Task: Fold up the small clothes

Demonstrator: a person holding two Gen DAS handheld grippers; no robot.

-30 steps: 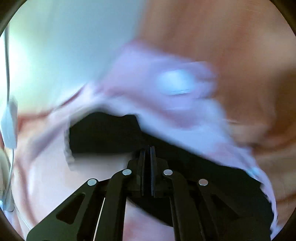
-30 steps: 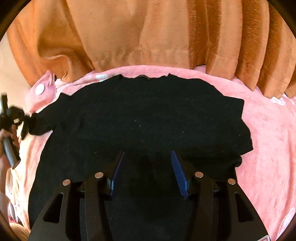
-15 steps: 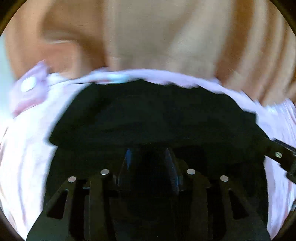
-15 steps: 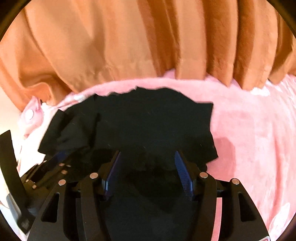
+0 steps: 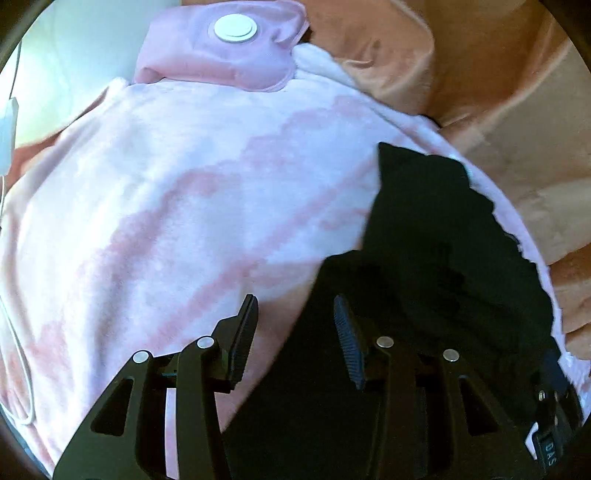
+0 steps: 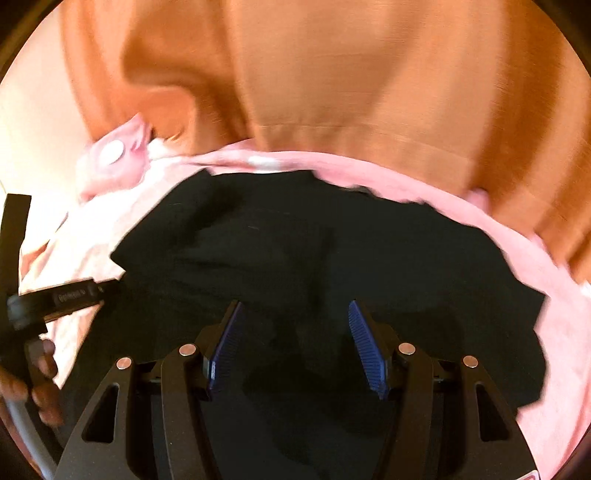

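Fleece covers the whole working surface: a pink and white blanket (image 5: 177, 206) with wavy darker bands, soft and faintly rumpled, filling the left wrist view from nine o'clock across to the centre. At twelve o'clock on its far edge lies a pink pouch (image 5: 225, 48) with a round white cap (image 5: 235, 27). Orange curtain (image 6: 351, 81) hangs in folds along the far side, closing off everything from ten to two o'clock in the right wrist view, its hem meeting the blanket's edge. A pale wall shows at eleven o'clock in the left wrist view, with a thin white cable (image 5: 14, 354) trailing at the blanket's border near eight o'clock. The black garment (image 6: 332, 251) lies flat in the middle of the blanket, loosely doubled with uneven edges; pink margin remains clear around it at three and at nine o'clock. The right gripper (image 6: 295, 343) hovers over the garment's near part, its blue pads spread wide and pinching nothing. The left gripper (image 5: 293, 332) sits at the garment's left edge, jaws parted, one finger over bare fleece and the other over black cloth, gripping neither. A hand (image 6: 37, 384) holds its handle at eight o'clock in the right wrist view.
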